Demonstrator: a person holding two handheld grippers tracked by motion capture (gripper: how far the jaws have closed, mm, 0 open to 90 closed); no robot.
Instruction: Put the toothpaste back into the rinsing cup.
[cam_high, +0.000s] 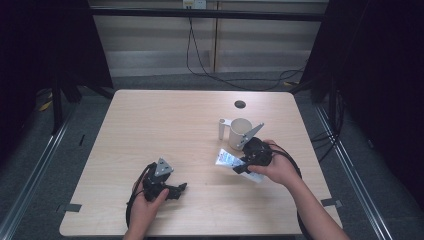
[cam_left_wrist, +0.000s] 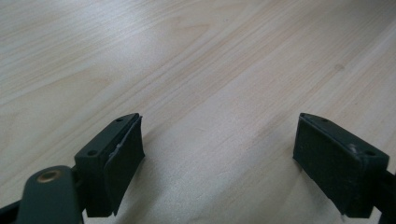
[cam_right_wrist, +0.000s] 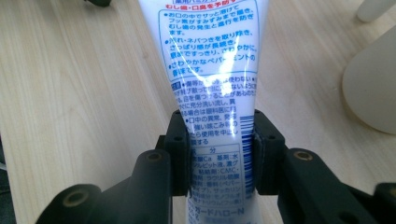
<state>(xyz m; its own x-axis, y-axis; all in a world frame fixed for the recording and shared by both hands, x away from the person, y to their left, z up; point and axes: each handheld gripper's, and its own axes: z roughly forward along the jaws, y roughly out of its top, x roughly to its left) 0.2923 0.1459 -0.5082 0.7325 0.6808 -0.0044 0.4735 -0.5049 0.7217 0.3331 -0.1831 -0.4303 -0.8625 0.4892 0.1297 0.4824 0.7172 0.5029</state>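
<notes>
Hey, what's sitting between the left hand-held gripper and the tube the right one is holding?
Nothing: bare table separates the left hand-held gripper from the tube, seen in the high view.

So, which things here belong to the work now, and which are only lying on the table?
In use:
- toothpaste tube, clamped by the right gripper
- cream cup, just beyond the tube, maybe its goal

Idle:
- left gripper, open over bare table
- white holder beside the cup
</notes>
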